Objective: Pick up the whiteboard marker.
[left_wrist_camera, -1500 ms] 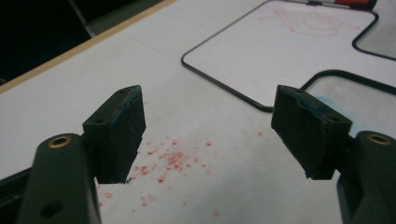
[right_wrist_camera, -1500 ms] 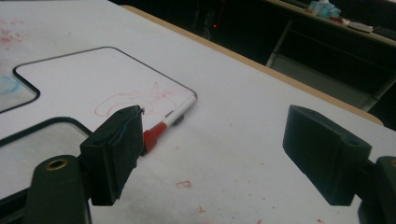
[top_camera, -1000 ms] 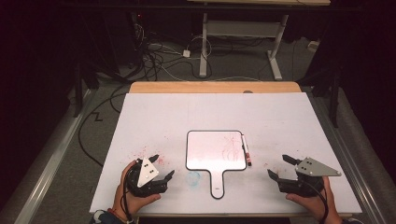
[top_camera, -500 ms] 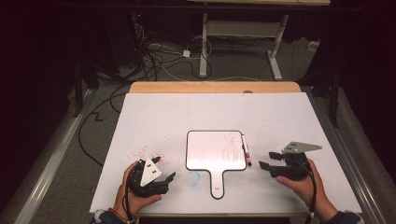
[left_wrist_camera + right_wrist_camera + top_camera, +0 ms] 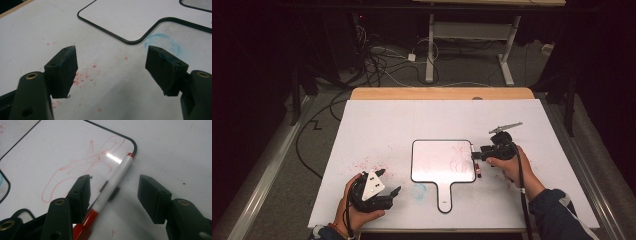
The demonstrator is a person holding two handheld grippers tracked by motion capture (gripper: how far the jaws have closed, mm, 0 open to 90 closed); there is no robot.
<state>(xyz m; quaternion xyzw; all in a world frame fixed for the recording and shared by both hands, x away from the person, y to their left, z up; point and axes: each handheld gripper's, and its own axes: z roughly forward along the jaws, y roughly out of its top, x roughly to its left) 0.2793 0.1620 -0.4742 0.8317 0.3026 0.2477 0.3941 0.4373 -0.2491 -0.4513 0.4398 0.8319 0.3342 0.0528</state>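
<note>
Dark room, cables on the floor beyond, white-covered desk [image 5: 377, 130] speckled with red marks and a faint blue ring.

Progress, as judged: approach nearly done, grasp not yet made. Small handled whiteboard [image 5: 437, 162] lying flat near mid-desk, already carrying red scribbles [image 5: 82, 167]. Red dry-erase marker [image 5: 113, 183] lying along the whiteboard's right edge, capped end toward the person, white barrel running away to a red tail by the board's rounded corner. Left to do, by that reading: close on the barrel, lift, then whatever writing or uncapping follows.

Right gripper [image 5: 478, 154] brought in level with the board's right edge, jaws just been closing yet partly apart, pads clear of the barrel. In the right gripper view, marker between the two jaws but nearer the left-hand one, its red cap passing just beside that pad; wide gap to the other pad. No contact visible on either side.

Left gripper [image 5: 388, 182] resting near the front-left of the desk, jaws wide apart, nothing between them; whiteboard handle and blue ring just ahead of it.
</note>
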